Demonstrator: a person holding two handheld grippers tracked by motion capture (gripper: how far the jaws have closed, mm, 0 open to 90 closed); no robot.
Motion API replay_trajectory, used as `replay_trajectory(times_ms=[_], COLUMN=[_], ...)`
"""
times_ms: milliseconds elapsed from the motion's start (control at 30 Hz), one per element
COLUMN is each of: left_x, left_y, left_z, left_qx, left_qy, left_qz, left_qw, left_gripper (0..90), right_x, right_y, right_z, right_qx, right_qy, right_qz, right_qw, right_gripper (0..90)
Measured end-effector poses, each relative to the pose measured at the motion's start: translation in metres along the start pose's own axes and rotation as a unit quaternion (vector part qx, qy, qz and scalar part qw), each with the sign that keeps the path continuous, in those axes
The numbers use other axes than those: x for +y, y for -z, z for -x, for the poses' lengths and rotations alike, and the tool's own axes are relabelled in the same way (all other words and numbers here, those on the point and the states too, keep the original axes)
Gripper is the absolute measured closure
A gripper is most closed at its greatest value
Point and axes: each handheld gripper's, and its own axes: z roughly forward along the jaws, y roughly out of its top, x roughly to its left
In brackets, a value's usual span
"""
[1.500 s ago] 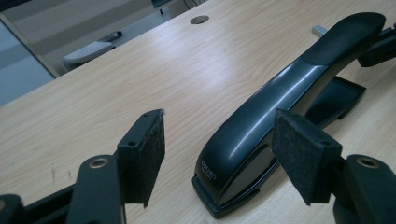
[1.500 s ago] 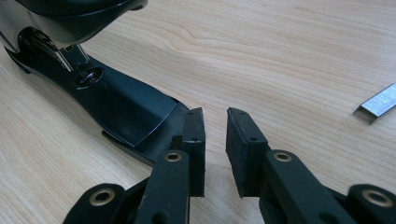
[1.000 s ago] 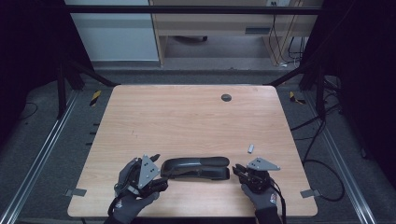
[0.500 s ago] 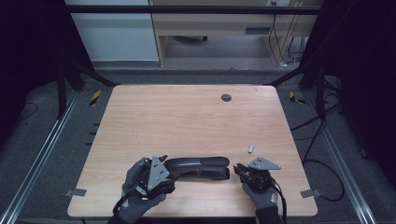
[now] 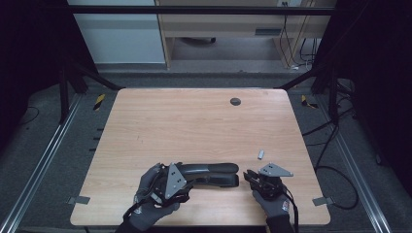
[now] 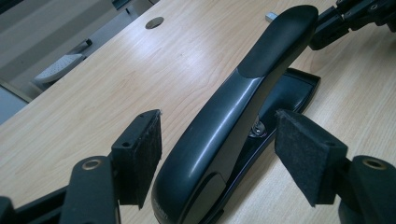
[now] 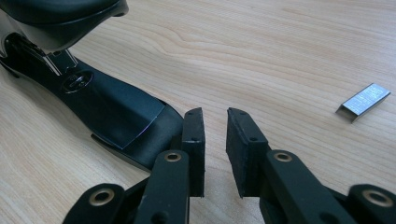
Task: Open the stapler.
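The black stapler lies flat on the wooden table, near the edge where the person stands, and it stretches between the two tongs. Its rear end sits between the jaws of the left gripper. These jaws have just been opening, and in the left gripper view both felt pads stand clear of the stapler body, with a gap on each side, so nothing is clamped. The front end of the stapler, with the base plate, is just beside the right gripper. In the right gripper view its jaws are a little apart and nothing is between them; the left jaw stands right against the rim of the base, but I cannot tell if it touches. A small strip of staples lies on the table to the right of this gripper, apart from it. Farther away, beyond both grippers, there is a round dark hole in the tabletop.
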Motion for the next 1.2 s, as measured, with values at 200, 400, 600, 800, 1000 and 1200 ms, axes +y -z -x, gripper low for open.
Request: replay_trajectory(times_ms=[200, 400, 600, 800, 1000, 1200], left_x=[0.008, 0.013, 0.019, 0.024, 0.029, 0.032], left_y=[-0.007, -0.012, -0.019, -0.023, -0.030, -0.037], left_z=[0.007, 0.012, 0.019, 0.025, 0.031, 0.038], left_qx=[-0.001, -0.001, 0.001, 0.003, 0.010, 0.014], left_qy=[-0.024, -0.046, -0.070, -0.090, -0.113, -0.132], left_qz=[-0.007, -0.011, -0.014, -0.019, -0.026, -0.033], left_qw=[0.9997, 0.9989, 0.9975, 0.9957, 0.9932, 0.9906], left_gripper=[31.2, 30.9, 30.8, 30.8, 31.3, 31.4], right_x=[-0.001, -0.001, -0.001, -0.001, -0.001, -0.001], right_y=[-0.001, 0.000, 0.000, 0.001, 0.002, 0.004], right_z=[0.000, 0.000, 0.001, 0.002, 0.003, 0.005], right_qx=[-0.002, -0.003, -0.004, -0.007, -0.009, -0.006], right_qy=[0.002, -0.002, 0.000, -0.003, -0.008, -0.007], right_qz=[-0.002, -0.003, 0.001, 0.002, 0.001, 0.001], right_qw=[1.0000, 1.0000, 1.0000, 1.0000, 0.9999, 1.0000], right_gripper=[77.3, 77.3, 77.3, 77.3, 79.5, 87.5])
